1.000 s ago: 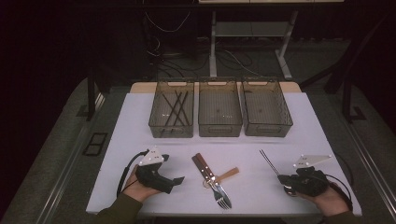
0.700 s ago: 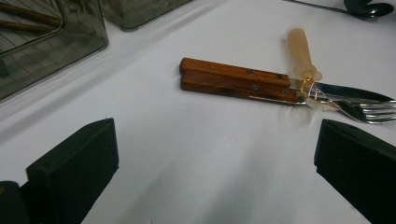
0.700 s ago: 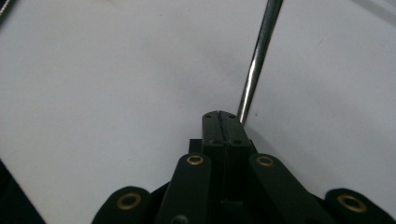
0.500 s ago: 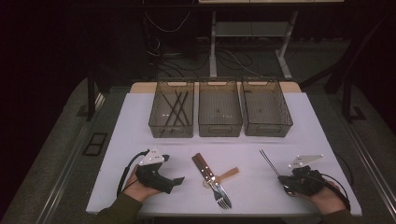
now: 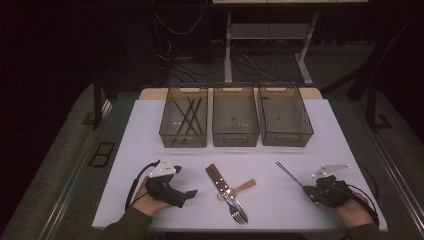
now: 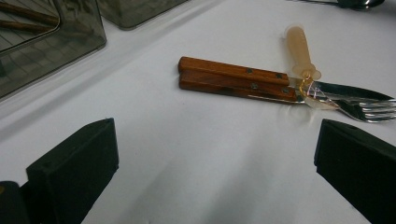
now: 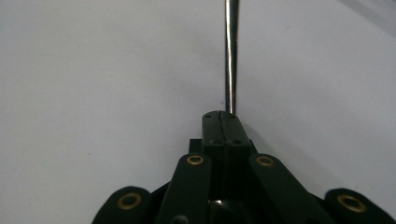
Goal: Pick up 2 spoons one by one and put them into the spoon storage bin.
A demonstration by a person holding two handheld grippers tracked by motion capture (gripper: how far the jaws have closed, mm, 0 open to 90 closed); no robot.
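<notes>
Your right gripper has its jaws pressed together on one end of a thin dark metal rod (a chopstick, by the look of it), which lies out from the jaws across the white table; in the right gripper view the rod runs straight up from the closed tips, so the pinch is centred; good. Your left gripper sits near the table's front edge with jaws spread wide, nothing between them; it faces the little heap of two brown wooden-handled pieces of cutlery, a pale plastic-handled utensil and a steel fork.

Judging from the dark sticks already in the left smoky plastic bin, that's where the rod belongs; the middle bin and right bin look almost bare.

For the step in hand: lift straight up before you travel, since an end-held rod will droop and swing; keep the squeeze firm, carry it low over the cutlery heap, line it up lengthwise with the sticks, lower it inside the walls, then let go. Leave the left gripper parked so it stays out of the path.
</notes>
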